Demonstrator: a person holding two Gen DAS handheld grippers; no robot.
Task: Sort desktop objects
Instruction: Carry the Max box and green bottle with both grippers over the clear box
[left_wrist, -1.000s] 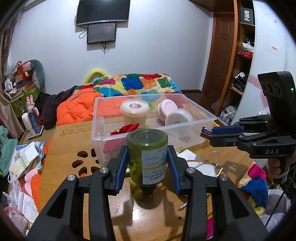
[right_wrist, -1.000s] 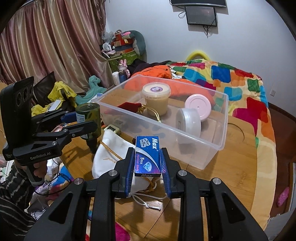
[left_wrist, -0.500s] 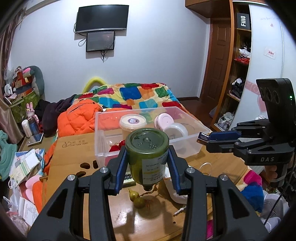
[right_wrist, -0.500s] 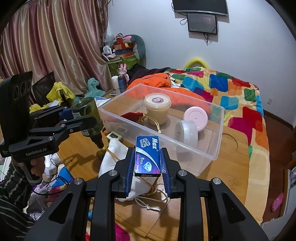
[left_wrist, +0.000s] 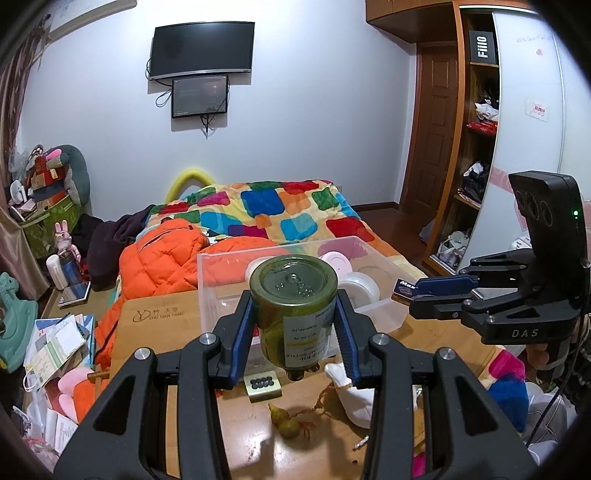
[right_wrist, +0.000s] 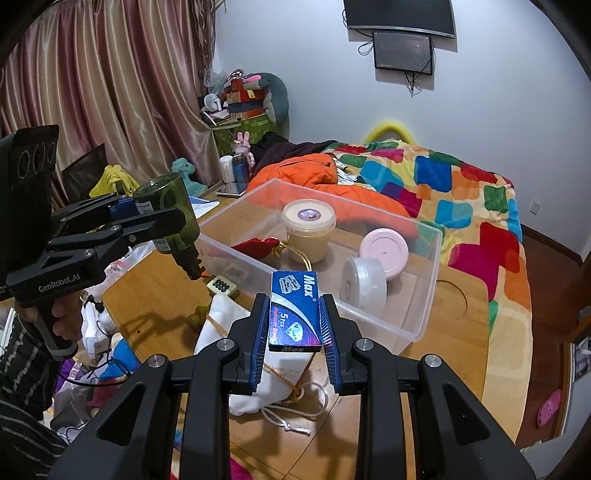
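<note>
My left gripper (left_wrist: 293, 332) is shut on a green glass bottle (left_wrist: 293, 310), held upside down above the wooden table, near the clear plastic bin (left_wrist: 207, 280). It also shows in the right wrist view (right_wrist: 173, 218). My right gripper (right_wrist: 293, 321) is shut on a blue "Max" box (right_wrist: 293, 314), held above a white drawstring pouch (right_wrist: 221, 325). The clear bin (right_wrist: 428, 295) holds a cream tub (right_wrist: 308, 229), a pink round case (right_wrist: 384, 254), a white round case (right_wrist: 364, 284) and a red pouch (right_wrist: 258, 247).
A small gourd charm (left_wrist: 284, 421) and a beige block with dark dots (left_wrist: 262, 386) lie on the table (left_wrist: 258, 450). A bed with a colourful quilt (left_wrist: 280, 214) and an orange jacket (left_wrist: 159, 258) lies behind. Clutter lies left of the table (left_wrist: 55, 343).
My left gripper has lifted the green bottle off the table and tipped its base toward the camera. My right gripper has risen a little with the blue box.
</note>
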